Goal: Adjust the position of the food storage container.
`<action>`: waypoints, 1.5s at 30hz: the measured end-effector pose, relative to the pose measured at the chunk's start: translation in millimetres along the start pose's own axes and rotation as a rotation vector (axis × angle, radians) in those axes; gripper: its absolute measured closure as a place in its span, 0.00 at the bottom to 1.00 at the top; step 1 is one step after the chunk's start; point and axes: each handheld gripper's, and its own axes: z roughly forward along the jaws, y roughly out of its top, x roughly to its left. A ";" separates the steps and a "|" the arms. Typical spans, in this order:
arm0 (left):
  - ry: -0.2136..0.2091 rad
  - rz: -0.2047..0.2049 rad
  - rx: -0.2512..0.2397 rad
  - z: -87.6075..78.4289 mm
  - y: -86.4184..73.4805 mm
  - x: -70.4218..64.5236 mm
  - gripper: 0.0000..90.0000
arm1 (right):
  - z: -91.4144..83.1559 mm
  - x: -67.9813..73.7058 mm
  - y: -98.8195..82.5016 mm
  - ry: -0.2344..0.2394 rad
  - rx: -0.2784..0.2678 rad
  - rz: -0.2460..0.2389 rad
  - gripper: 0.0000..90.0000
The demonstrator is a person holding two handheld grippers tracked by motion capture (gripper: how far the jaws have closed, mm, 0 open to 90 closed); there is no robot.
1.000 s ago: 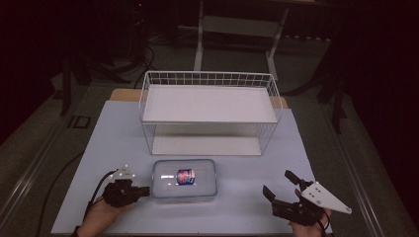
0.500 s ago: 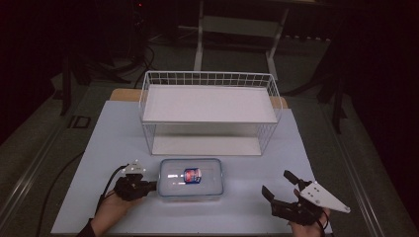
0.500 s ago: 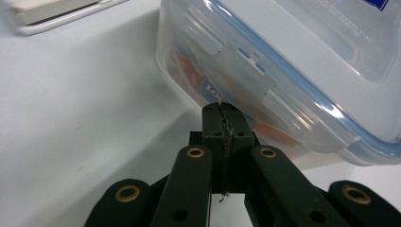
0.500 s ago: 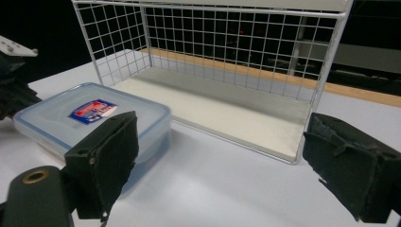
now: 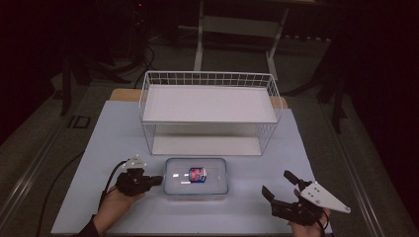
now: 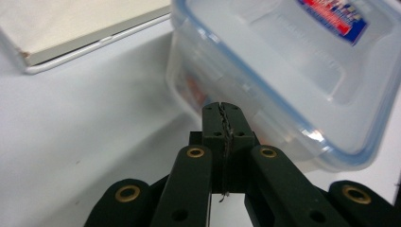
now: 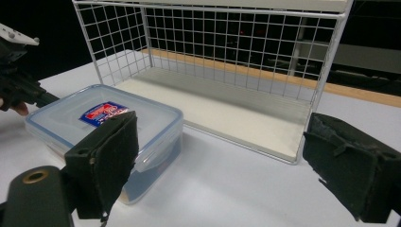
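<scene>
From the high view, a clear rectangular plastic container with a blue-rimmed lid (image 5: pixel 196 177) lies near the front edge of the pale tabletop (image 5: pixel 108 133), before a white wire shelf rack (image 5: pixel 210 111); the room is dark. The left gripper (image 5: pixel 157 180) seems to touch its left side. The left gripper view shows jaws pressed together, empty. The right gripper view shows the right gripper (image 7: pixel 222 165) spread wide, pads rough.

Red-and-blue label (image 5: pixel 197 173) noted on lid of clear plastic container (image 5: pixel 217 186); lettering too small and blurred to read. No other text legible.
</scene>
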 end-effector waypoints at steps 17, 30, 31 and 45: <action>-0.036 0.015 0.033 22.9 15.4 -7.4 0.99 | 1.2 1.5 -0.9 0.001 0.008 -0.003 0.12; -0.046 0.024 0.045 23.7 16.4 -10.2 0.98 | 2.5 1.6 -1.3 0.009 0.014 0.005 0.14; -0.045 0.024 0.042 21.2 15.9 -9.6 0.97 | 2.3 1.6 -1.3 0.011 0.009 0.010 0.14; -0.166 -0.001 -0.105 -27.3 27.4 -11.5 0.40 | 9.3 10.9 5.8 0.042 0.028 -0.032 0.15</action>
